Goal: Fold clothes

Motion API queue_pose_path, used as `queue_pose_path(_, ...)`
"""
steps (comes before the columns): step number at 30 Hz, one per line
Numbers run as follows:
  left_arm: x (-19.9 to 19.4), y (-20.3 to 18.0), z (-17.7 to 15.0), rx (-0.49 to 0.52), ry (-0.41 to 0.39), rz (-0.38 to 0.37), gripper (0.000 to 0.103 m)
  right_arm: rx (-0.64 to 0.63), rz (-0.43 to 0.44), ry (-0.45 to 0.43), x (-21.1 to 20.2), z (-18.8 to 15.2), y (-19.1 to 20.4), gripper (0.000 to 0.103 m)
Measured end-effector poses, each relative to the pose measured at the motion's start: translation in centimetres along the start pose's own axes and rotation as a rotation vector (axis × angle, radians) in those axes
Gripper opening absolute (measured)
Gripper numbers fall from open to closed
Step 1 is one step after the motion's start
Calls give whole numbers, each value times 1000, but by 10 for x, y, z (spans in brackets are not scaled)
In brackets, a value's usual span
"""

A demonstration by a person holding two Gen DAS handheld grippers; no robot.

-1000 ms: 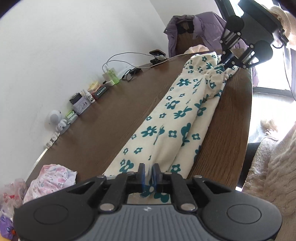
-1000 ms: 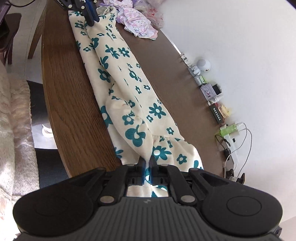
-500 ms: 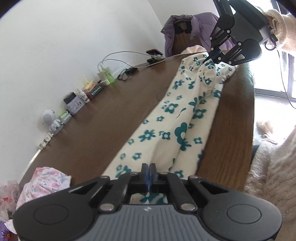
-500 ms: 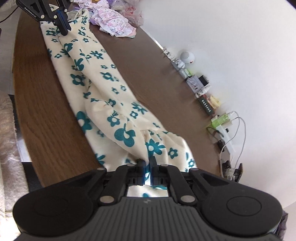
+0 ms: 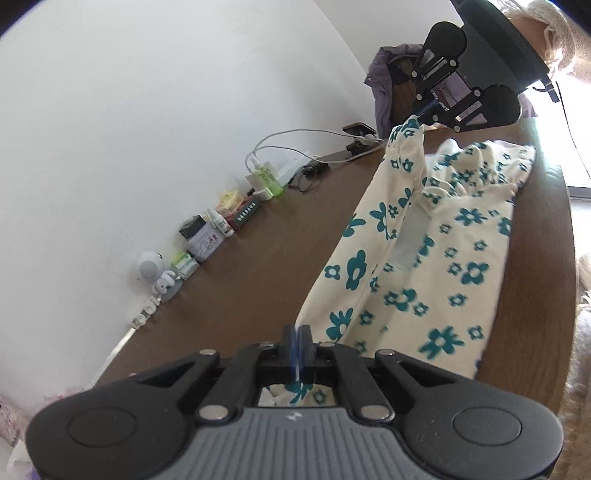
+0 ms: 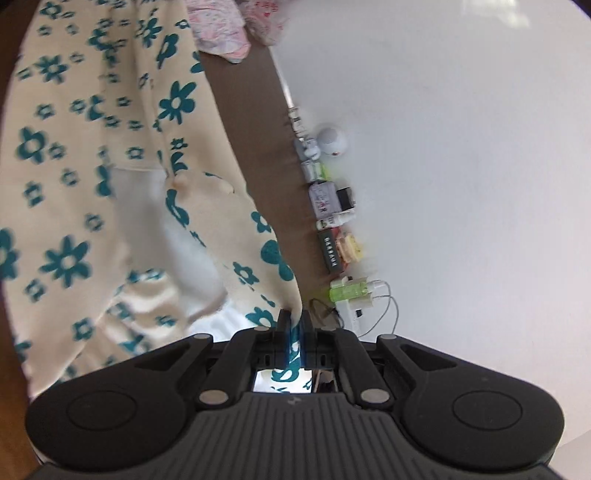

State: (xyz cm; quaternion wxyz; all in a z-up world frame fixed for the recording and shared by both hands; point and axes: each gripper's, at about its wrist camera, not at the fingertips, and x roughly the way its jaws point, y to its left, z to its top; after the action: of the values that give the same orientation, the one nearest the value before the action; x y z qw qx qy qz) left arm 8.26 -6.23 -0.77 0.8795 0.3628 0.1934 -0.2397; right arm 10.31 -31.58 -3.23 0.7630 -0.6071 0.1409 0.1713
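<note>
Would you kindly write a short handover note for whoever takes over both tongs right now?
Left tongs: shut on the near end of the floral garment.
Right tongs: shut on the far end, which they hold raised off the wooden table.
The long edge between the two grips is lifted; the rest of the garment lies on the table. A pink garment waits at the table's end.
Done: both ends gripped, edge raised.
Left: probably carry the lifted edge across, lay it flat, release, then finish the folds.

Home: cluttered wooden table point(image 5: 258, 258), draped jacket point(image 5: 380, 85)
</note>
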Motion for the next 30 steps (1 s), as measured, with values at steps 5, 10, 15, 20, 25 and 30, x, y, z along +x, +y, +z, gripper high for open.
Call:
queue_pose_path(5,-1,-29,-20,-2,42,-69,1,69,84,48,-32,-19,49,3)
queue_pose_path(10,0,-32,-29,-34,56,-76,1,159,89,80,-37,-18,67,4)
queue_pose_path(15,-1,-28,-30,-63,61,-74,5,299,118,65,-49,-20,51,6)
queue_pose_path(20,-21,-8,-25,-178,18,-94,15,820,315,0,-58,-63,-16,34)
queue_pose_path(25,-18,15,-2,-334,-41,-80,30,1337,360,-3,-8,-124,-76,49)
queue_pose_path(30,14,16,15,-445,8,-108,33,1644,442,163,62,-175,-87,49)
